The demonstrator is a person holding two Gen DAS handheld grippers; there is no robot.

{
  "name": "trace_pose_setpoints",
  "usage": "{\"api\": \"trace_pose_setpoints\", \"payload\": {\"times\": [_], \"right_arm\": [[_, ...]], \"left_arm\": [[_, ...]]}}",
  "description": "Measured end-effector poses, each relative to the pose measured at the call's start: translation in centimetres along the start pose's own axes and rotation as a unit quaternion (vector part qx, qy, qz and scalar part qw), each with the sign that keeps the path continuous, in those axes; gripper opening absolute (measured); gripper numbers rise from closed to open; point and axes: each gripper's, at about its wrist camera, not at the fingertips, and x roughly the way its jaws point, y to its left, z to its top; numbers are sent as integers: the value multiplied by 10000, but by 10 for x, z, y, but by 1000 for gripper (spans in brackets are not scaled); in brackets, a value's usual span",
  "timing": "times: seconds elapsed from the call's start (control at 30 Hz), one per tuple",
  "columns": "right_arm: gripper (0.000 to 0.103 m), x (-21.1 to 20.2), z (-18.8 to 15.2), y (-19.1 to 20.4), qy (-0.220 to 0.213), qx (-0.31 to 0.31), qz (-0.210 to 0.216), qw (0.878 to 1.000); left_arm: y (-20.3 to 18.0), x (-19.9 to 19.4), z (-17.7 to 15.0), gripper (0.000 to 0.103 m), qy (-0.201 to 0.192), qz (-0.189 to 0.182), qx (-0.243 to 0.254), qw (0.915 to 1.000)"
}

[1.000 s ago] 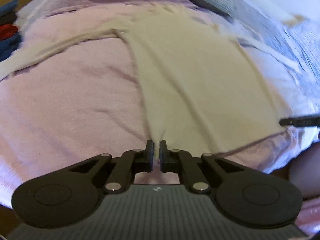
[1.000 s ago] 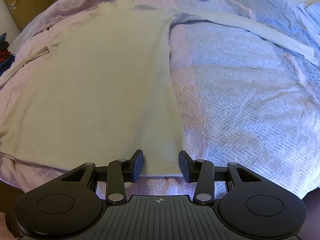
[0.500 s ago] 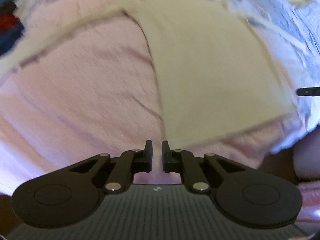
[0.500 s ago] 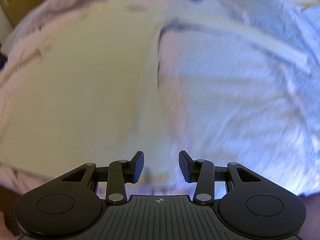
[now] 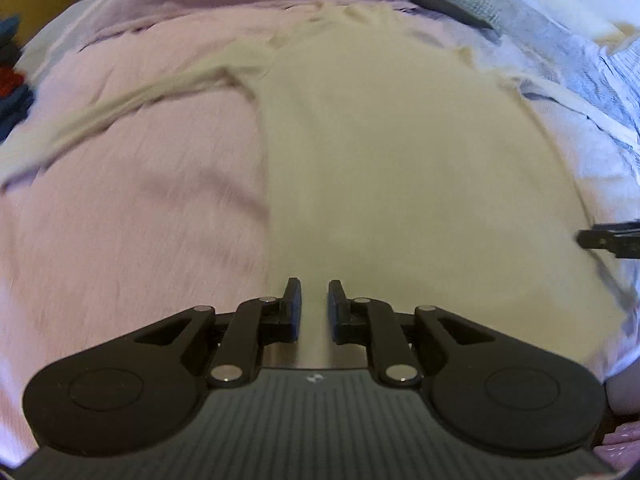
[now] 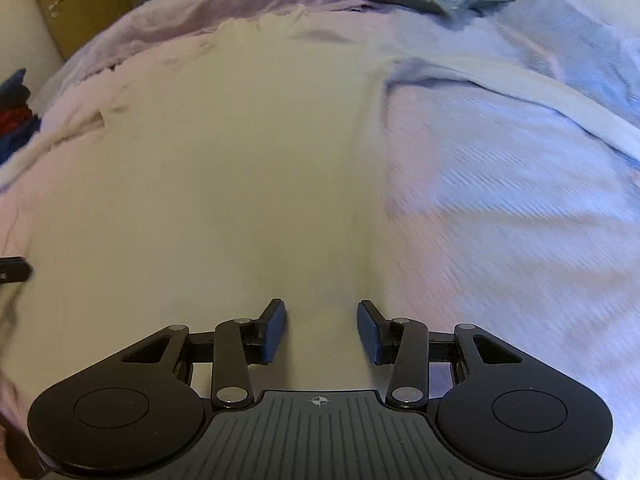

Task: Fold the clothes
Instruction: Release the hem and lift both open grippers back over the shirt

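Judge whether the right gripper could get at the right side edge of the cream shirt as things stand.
Probably yes. The right gripper is open over the cream shirt, whose right side edge runs just ahead of its fingers, with only flat bedding beside it and nothing lying across it.

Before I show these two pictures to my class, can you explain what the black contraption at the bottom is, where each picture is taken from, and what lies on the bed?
The black parts are two-fingered tools that a person holds, one in each hand, with a camera on each looking along its fingers. One picture looks past the left hand-held gripper, the other past the right hand-held gripper. A cream long-sleeved top lies spread flat on a bed, partly on a pink blanket and partly on a pale blue bedspread. Both grippers hang over its near hem, open and holding nothing; the left one's jaws have just been opening.
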Motion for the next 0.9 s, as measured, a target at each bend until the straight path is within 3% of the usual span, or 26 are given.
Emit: {"api": "trace_pose_setpoints", "payload": {"times": [0.17,0.3,0.47,0.63,0.77,0.9], "right_arm": [[42,-35,-41,-16,573,493,-151,9970],[42,-61,-56,-15,1368,903,-334,9859],[42,-119,-31,-12,1080,1291,124,9857],[43,-185,28,8,477,1049,395,9926],[65,-236,43,27,84,820,526,9952],[66,-268,33,37,-12,684,490,9965]], "left_arm": [[-7,-37,-37,11,551,244,-290,9978],[-29,-69,-46,11,1116,464,-583,9910],[-67,-131,-12,13,862,440,-817,9919],[-99,-200,41,30,204,482,-773,9956],[-117,-248,60,38,-204,540,-708,9958],[-130,-273,53,39,-199,581,-803,9949]]}}
